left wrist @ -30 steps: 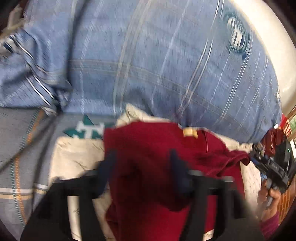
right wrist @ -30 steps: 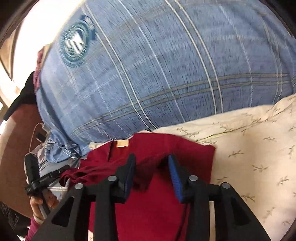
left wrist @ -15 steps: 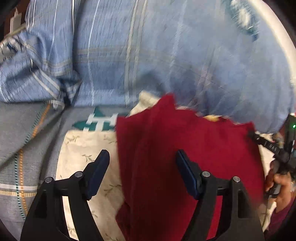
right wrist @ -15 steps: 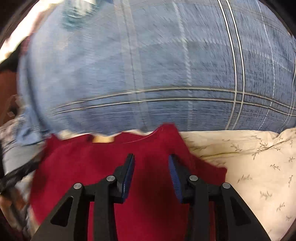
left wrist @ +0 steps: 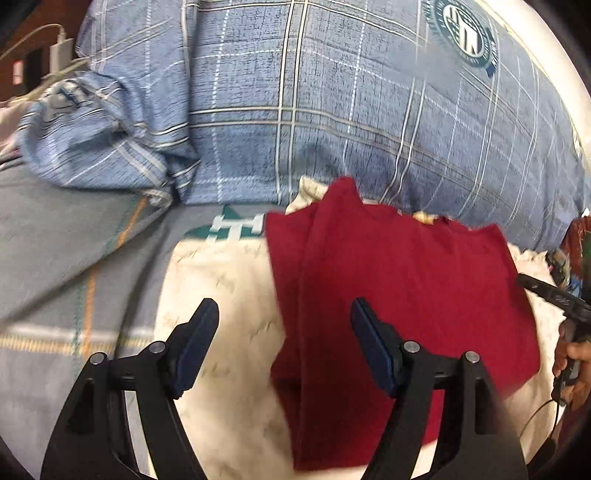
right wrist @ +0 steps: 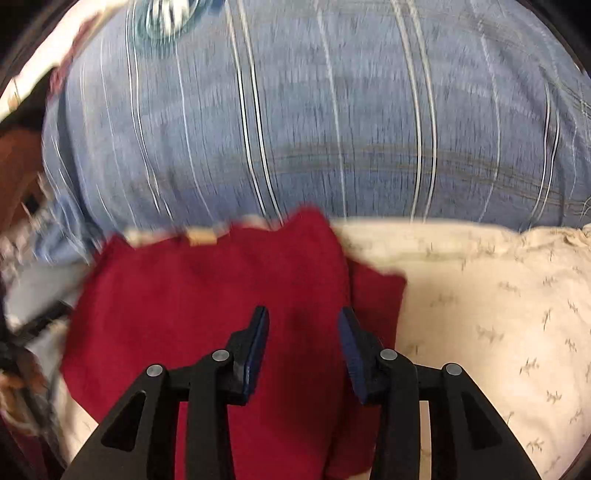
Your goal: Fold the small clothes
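A dark red garment (left wrist: 399,295) lies folded flat on a cream sheet with a small leaf print (left wrist: 221,295). It also shows in the right wrist view (right wrist: 221,314), with a tan label (right wrist: 201,236) at its far edge. My left gripper (left wrist: 284,343) is open and empty, over the garment's left edge. My right gripper (right wrist: 303,343) is open and empty above the garment's right part. The right gripper also shows at the right rim of the left wrist view (left wrist: 554,295).
A big blue plaid quilt (left wrist: 332,110) with a round emblem (left wrist: 465,33) bulges behind the garment. A grey striped bedspread (left wrist: 74,240) lies to the left. A white charger and cable (left wrist: 59,51) sit at the far left.
The left gripper let go of the garment, opened wide and drew back to the left. The right gripper opened a little wider. The garment now lies flat in a folded rectangle.
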`<state>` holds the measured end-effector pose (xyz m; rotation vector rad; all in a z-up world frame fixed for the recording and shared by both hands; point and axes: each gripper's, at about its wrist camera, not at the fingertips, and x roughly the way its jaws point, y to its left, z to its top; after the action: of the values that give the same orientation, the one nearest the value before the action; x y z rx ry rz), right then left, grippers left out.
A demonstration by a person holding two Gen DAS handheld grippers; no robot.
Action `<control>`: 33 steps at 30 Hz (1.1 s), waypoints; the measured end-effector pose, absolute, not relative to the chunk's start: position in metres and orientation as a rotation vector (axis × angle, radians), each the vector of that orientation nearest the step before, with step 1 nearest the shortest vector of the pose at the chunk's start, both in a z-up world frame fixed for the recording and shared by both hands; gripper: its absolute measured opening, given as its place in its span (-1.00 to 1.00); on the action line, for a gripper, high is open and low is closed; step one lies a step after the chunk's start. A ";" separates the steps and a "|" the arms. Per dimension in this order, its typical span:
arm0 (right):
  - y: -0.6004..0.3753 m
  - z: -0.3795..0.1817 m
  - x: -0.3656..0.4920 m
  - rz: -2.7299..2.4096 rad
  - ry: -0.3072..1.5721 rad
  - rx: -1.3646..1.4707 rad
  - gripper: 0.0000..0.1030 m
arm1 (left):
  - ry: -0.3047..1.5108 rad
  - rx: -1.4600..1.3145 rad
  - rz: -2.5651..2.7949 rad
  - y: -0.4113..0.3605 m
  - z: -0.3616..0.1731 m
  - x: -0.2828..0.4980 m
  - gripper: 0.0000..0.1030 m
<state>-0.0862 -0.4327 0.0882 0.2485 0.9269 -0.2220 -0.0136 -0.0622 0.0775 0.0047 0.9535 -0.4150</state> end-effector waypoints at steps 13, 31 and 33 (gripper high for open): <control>-0.330 0.120 -0.047 -0.030 0.899 0.176 -0.21 | 0.967 -0.009 -0.401 -0.052 0.050 -0.041 0.43; -0.208 0.030 0.111 0.002 0.991 0.094 -0.28 | 0.983 -0.041 -0.443 -0.053 0.037 -0.027 0.54; -0.205 0.030 0.110 0.001 0.985 0.085 -0.27 | 0.982 -0.040 -0.443 -0.055 0.037 -0.028 0.54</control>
<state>0.1099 -0.2045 0.0303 0.0845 0.9850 0.0014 -0.0283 -0.0549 0.0367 -0.0405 0.9815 -0.4426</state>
